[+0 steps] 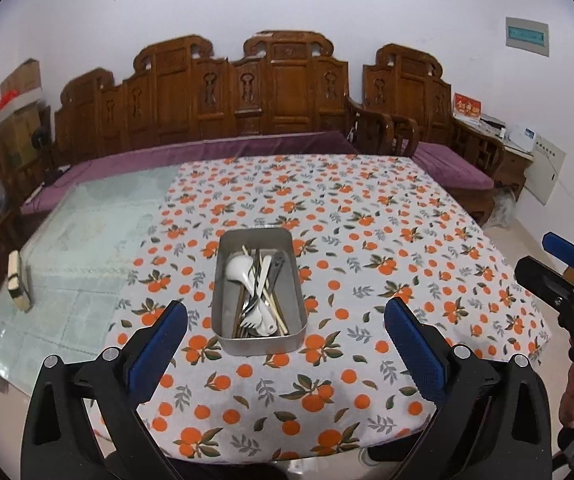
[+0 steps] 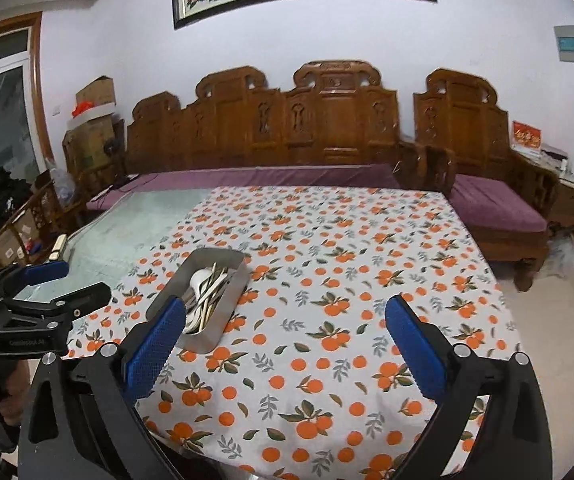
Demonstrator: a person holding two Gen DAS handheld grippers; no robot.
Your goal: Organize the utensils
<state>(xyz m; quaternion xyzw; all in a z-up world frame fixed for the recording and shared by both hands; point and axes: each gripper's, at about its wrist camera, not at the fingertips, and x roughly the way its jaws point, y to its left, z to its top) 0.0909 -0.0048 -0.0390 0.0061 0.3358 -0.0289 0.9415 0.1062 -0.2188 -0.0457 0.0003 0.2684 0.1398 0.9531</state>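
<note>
A metal tray [image 1: 223, 280] stands on the orange-print tablecloth [image 1: 367, 240]. It holds a jumble of utensils [image 1: 261, 296]: a white soup spoon [image 1: 239, 270], forks, white spoons and chopsticks. My left gripper [image 1: 285, 318] is open and empty, just short of the tray's near end, above the table. In the right wrist view the tray [image 2: 235, 292] lies ahead to the left, with utensils [image 2: 207, 300] in it. My right gripper [image 2: 285, 318] is open and empty, to the right of the tray. Each gripper shows at the edge of the other's view.
The cloth covers the table's right part; bare glass top [image 1: 87, 248] lies to the left, with a small block [image 1: 19, 280] near its left edge. A carved wooden sofa [image 1: 247, 92] with purple cushions stands behind the table. Cardboard boxes [image 2: 95, 120] are stacked at far left.
</note>
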